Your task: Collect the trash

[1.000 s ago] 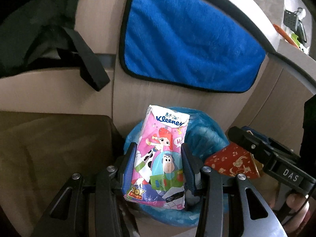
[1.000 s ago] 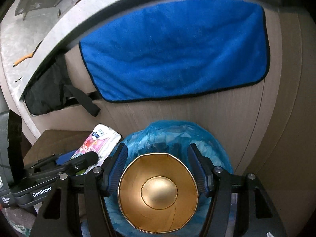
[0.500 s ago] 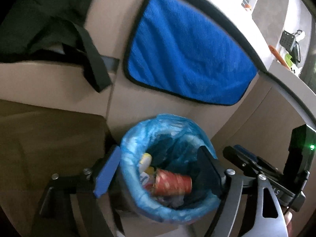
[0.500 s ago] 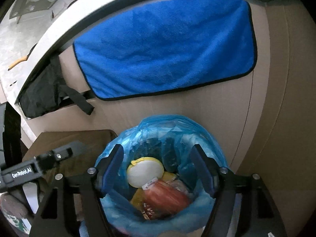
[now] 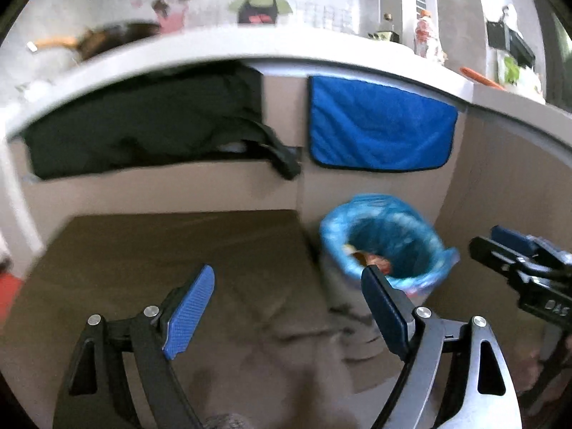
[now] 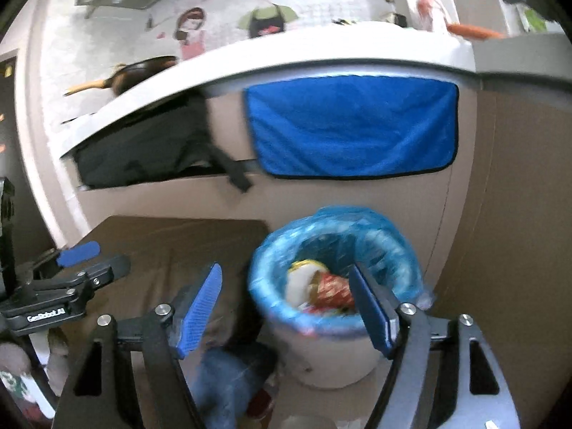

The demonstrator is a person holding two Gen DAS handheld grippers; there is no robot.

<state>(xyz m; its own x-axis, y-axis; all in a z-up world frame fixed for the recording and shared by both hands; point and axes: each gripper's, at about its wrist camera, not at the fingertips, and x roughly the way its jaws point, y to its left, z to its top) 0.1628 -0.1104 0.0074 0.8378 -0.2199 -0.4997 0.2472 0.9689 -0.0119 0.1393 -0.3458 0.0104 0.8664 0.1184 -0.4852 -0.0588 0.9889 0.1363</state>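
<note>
Both tools have backed off from the bin since the earlier frames, their loads dropped; left tool [image 5: 286, 307] and right tool [image 6: 286, 304] are empty, jaws opening wide; bin [image 6: 334, 268] at one o'clock holds trash [image 6: 321, 289]; its thin liner looks light, soft, tearable, best pinched at the rim; blue towel [image 6: 352, 127] hangs beyond.
</note>
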